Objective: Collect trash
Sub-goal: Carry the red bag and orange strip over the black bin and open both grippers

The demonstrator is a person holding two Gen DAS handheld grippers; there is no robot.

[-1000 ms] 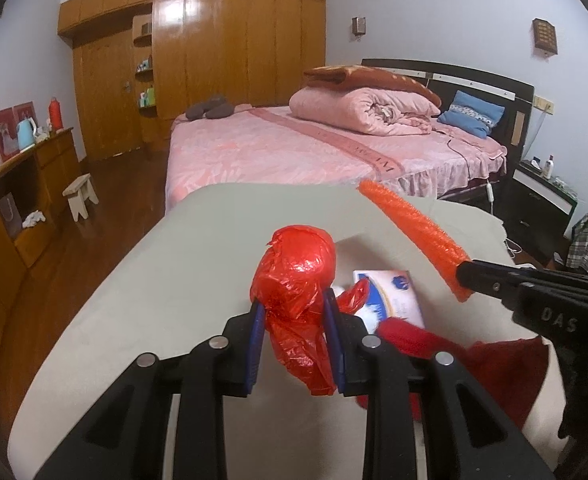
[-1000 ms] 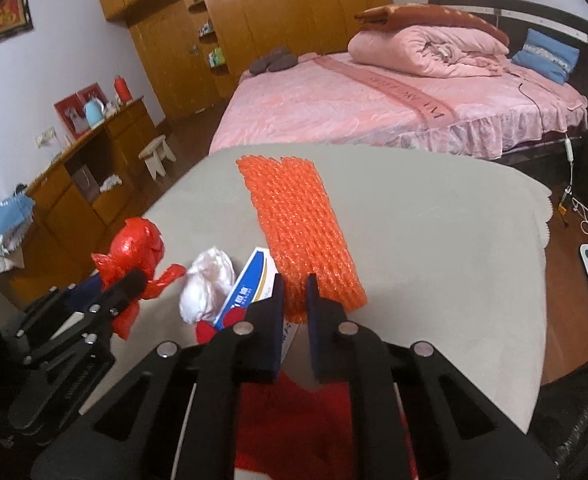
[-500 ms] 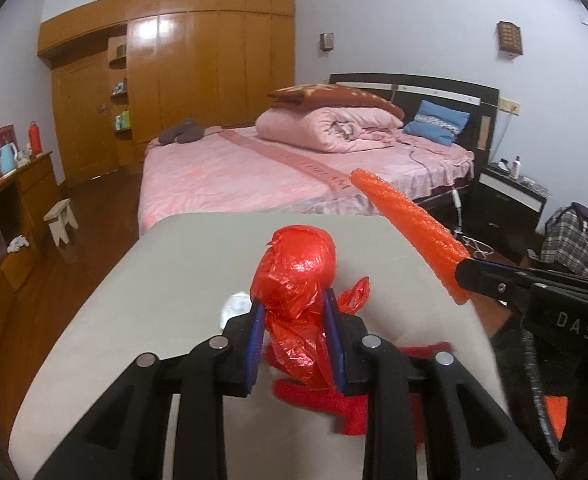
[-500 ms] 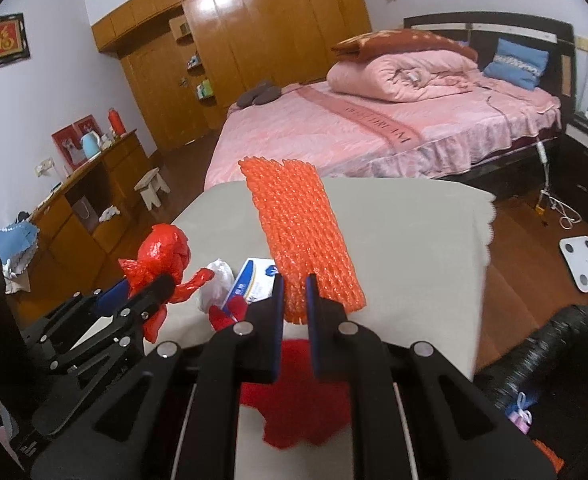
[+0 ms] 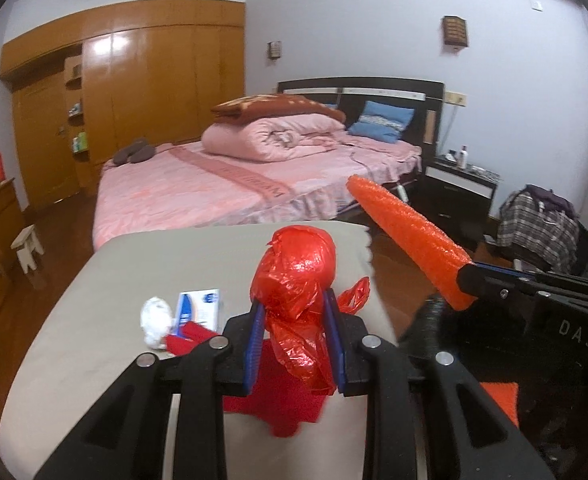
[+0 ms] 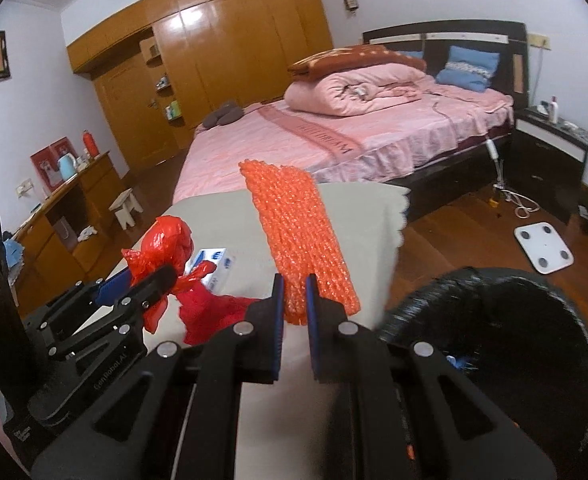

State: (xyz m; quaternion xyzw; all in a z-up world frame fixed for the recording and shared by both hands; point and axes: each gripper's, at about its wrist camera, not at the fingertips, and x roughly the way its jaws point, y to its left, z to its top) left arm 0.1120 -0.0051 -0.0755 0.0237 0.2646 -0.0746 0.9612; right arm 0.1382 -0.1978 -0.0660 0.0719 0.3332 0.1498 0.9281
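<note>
The left claw (image 5: 294, 336) clamps a red bag (image 5: 297, 264); the right claw (image 6: 294, 300) clamps orange foam (image 6: 294, 232), the black bin (image 6: 493, 320) just right of it.

"DAS" on the right gripper (image 5: 463, 280) body — "GenRobot.AI" on the left gripper (image 6: 150, 276)

Red crinkled plastic bag (image 5: 297, 276), glossy, frame centre. Orange foam net (image 6: 297, 232), knobbly mesh pattern. Black fingers (image 5: 250, 344) with blue pads. Table (image 5: 94, 320) covered in plain beige. White tissue wad (image 5: 156, 320) beside white-and-blue box (image 5: 202, 308), lower left. Bed (image 5: 198, 196) pink, faint floral print; darker pink lettered band across it. Blue pillow (image 5: 381, 120), brown patterned cushion (image 5: 278, 106). Wardrobe (image 5: 134, 80) glossy orange-brown, upper left. Plaid grey-white cloth (image 5: 533, 224) at right. Black bin bag (image 6: 493, 320), lower right.
</note>
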